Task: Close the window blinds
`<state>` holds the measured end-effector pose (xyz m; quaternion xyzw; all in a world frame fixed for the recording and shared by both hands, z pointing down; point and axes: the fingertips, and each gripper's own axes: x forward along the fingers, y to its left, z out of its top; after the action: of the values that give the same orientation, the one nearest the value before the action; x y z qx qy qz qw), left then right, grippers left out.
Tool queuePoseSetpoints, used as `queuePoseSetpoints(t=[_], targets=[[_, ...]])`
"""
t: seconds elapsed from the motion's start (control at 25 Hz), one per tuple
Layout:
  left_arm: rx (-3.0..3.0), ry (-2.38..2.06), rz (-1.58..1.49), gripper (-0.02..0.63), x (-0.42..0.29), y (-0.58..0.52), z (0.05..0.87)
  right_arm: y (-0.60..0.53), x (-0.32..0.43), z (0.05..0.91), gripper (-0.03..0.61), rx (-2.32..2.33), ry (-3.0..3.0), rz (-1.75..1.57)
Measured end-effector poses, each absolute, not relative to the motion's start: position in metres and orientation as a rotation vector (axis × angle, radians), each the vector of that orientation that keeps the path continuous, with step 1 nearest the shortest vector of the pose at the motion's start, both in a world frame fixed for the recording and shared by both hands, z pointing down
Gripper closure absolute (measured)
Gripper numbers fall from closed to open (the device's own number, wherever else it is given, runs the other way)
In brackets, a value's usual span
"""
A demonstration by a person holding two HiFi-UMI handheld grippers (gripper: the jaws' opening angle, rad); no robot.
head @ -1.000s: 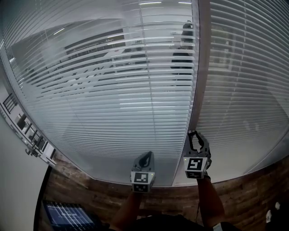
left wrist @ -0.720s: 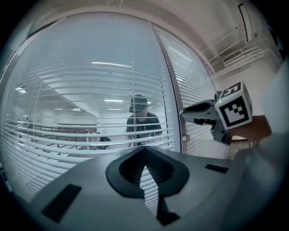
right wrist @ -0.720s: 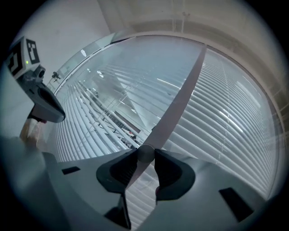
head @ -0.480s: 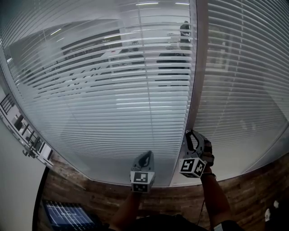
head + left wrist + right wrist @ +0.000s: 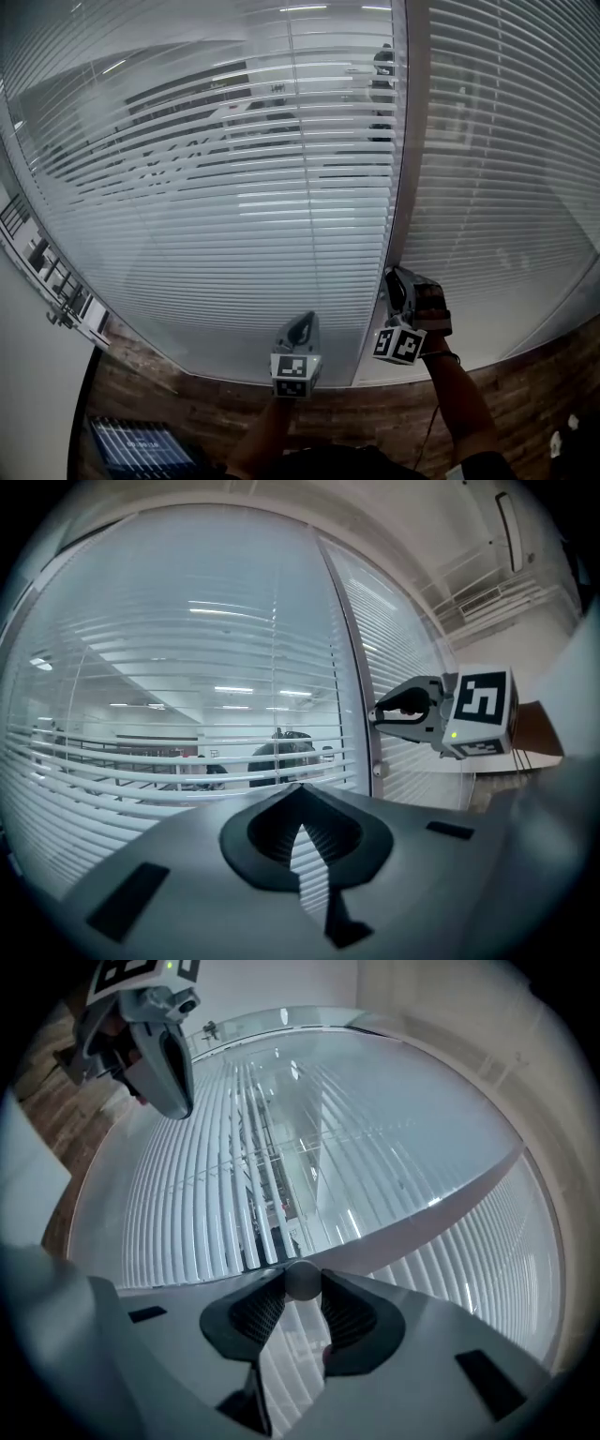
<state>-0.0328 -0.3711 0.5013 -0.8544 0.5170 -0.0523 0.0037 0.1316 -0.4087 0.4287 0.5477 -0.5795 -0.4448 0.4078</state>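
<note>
Brown wood-plank floor (image 5: pixel 187 394) runs up to a glass office wall, two panes split by a pale upright frame post (image 5: pixel 413 141). White slatted window blinds (image 5: pixel 234 187) cover it, slats running long-ways side to side, tilted so the office behind shows through the left pane. Right claw (image 5: pixel 398 281) is clamped on a small round grey knob (image 5: pixel 302 1279) at the post. Left claw (image 5: pixel 302 328) is pinched closed, empty.

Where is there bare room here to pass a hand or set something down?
Free: wood floor right of the right gripper, and the gap between it and the left gripper. Crowded: the window post, where the right gripper's fingers clamp the blind knob; lower left, a lit screen.
</note>
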Motion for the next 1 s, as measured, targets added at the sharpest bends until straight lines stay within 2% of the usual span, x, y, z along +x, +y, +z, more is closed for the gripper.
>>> queuePoseSetpoints(t=[0.28,0.48,0.88,1.0], targets=[[-2.680,1.639,-0.179,0.620,-0.034,-0.369,0.500,-0.412,0.133,0.428,0.453,1.297,-1.386,-1.170],[-2.664,1.637,-0.181,0.620,-0.036,-0.365,0.498,-0.404,0.134,0.424,0.435,1.431,-1.557,-1.067],[-2.644,1.647,-0.185,0.620,-0.040,-0.357,0.500,-0.404,0.148,0.415,0.430,1.937,-2.269,-0.310],[-2.640,1.658,-0.180,0.620,-0.042,-0.354,0.497,-0.404,0.150,0.412,0.430,2.013,-2.353,-0.172]])
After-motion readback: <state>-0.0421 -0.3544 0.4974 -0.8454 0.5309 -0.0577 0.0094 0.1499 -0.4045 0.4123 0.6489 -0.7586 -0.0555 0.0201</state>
